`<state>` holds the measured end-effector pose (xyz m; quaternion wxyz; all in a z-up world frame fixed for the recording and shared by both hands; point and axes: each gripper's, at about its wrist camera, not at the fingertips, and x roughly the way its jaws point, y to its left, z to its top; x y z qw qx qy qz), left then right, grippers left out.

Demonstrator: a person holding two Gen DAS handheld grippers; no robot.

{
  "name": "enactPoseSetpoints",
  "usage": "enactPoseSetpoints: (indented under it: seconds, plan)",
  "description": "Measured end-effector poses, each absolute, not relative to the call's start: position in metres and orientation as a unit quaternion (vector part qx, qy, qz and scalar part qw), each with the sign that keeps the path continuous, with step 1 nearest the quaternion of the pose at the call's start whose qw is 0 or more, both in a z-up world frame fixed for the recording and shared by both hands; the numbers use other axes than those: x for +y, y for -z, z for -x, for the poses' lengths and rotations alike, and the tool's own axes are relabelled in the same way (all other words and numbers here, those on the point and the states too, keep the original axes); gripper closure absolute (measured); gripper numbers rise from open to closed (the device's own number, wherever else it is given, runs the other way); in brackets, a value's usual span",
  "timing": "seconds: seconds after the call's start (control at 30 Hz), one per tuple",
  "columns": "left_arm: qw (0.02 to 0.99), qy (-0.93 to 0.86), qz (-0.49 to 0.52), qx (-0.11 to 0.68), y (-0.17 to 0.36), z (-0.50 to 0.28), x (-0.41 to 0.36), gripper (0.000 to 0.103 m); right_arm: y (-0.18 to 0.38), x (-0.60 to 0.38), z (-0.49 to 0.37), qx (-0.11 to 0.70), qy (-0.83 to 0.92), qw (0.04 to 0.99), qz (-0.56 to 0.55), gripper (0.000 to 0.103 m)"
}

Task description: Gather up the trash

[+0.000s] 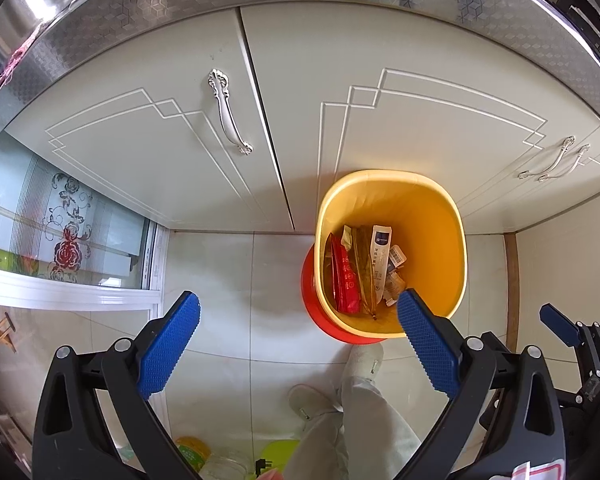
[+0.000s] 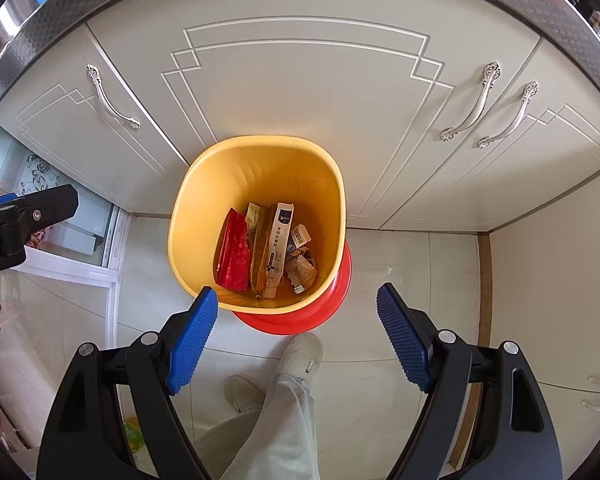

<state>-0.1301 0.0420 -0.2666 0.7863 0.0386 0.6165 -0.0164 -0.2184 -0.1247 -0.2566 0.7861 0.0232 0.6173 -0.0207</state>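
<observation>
Trash wrappers lie at the bottom of the tall yellow plastic bin (image 2: 256, 184) by the cream cabinet doors (image 2: 300, 92): a red foil packet (image 2: 232, 256), a tan pouch (image 2: 260, 256), a white sachet (image 2: 281, 236); likely light, crinkly, slippery, best pinched at an edge. Left gripper (image 1: 298, 340) and right gripper (image 2: 298, 336) gape wide, empty

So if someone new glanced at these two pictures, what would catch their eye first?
The yellow bin on the floor against the cream cabinet doors, with a red packet and other wrappers in its bottom. Then the open left gripper and right gripper above it, both empty.
</observation>
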Motion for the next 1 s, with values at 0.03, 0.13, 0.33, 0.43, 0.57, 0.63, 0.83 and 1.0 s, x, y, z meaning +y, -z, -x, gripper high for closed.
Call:
enactPoseSetpoints:
  seconds: [0.03,0.13,0.33,0.43,0.57,0.63,0.83,1.0]
  plan:
    - [0.786,0.017,-0.039,0.616,0.2662,0.1299,0.0421,0.005,0.2564,-0.1248,0.2182,0.617,0.02,0.786,-0.024,0.021]
    - [0.787,0.017,-0.04,0.616,0.2663,0.1295,0.0417,0.005,0.2569,-0.1243,0.2182,0.618,0.022,0.786,-0.024,0.021]
    - [0.786,0.018,-0.039,0.616,0.2661,0.1292,0.0416,0.005,0.2575,-0.1236,0.2183,0.618,0.022,0.786,-0.024,0.021]
    - [0.786,0.018,-0.038,0.617,0.2662,0.1289,0.0421,0.005,0.2583,-0.1233,0.2186,0.618,0.022,0.785,-0.024,0.021]
    - [0.786,0.018,-0.038,0.616,0.2659,0.1291,0.0426,0.005,0.2591,-0.1223,0.219,0.619,0.02,0.785,-0.024,0.021]
    - [0.786,0.017,-0.038,0.617,0.2662,0.1293,0.0425,0.005,0.2595,-0.1222,0.2189,0.618,0.02,0.785,-0.024,0.021]
    - [0.786,0.017,-0.036,0.616,0.2666,0.1308,0.0429,0.005,0.2597,-0.1219,0.2195,0.618,0.019,0.786,-0.024,0.021]
    - [0.787,0.016,-0.037,0.616,0.2663,0.1313,0.0426,0.005,0.26,-0.1221,0.2197,0.619,0.019,0.785,-0.024,0.021]
